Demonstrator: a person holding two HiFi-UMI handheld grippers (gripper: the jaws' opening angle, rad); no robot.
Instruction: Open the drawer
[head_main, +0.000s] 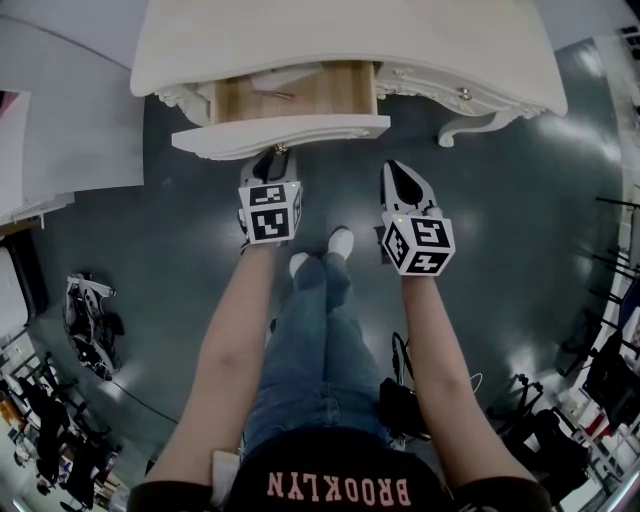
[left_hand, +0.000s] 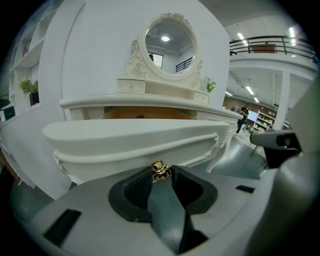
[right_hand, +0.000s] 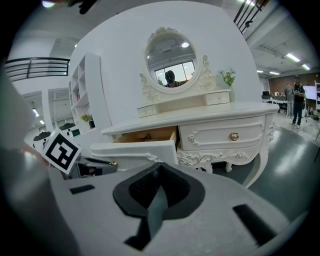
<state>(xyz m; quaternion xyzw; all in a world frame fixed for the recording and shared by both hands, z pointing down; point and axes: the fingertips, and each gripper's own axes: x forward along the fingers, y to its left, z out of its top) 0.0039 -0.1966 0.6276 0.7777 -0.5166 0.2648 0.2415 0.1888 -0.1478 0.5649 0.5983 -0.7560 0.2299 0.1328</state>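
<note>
The white dressing table (head_main: 340, 40) has its left drawer (head_main: 280, 135) pulled out, and the wooden inside (head_main: 300, 95) shows. My left gripper (head_main: 277, 158) is shut on the drawer's gold knob (left_hand: 160, 170), with a black pad on each side of it. In the left gripper view the curved drawer front (left_hand: 135, 140) fills the middle. My right gripper (head_main: 400, 172) hangs to the right of the drawer, apart from it, shut with nothing in it. In the right gripper view its jaws (right_hand: 160, 167) meet in front of the open drawer (right_hand: 145, 145).
A second drawer (right_hand: 222, 135) on the right stays closed, with its own gold knob (right_hand: 234, 136). A curved table leg (head_main: 455, 130) stands right of the right gripper. The person's feet (head_main: 340, 240) are between the arms. White furniture (head_main: 60, 140) stands at the left.
</note>
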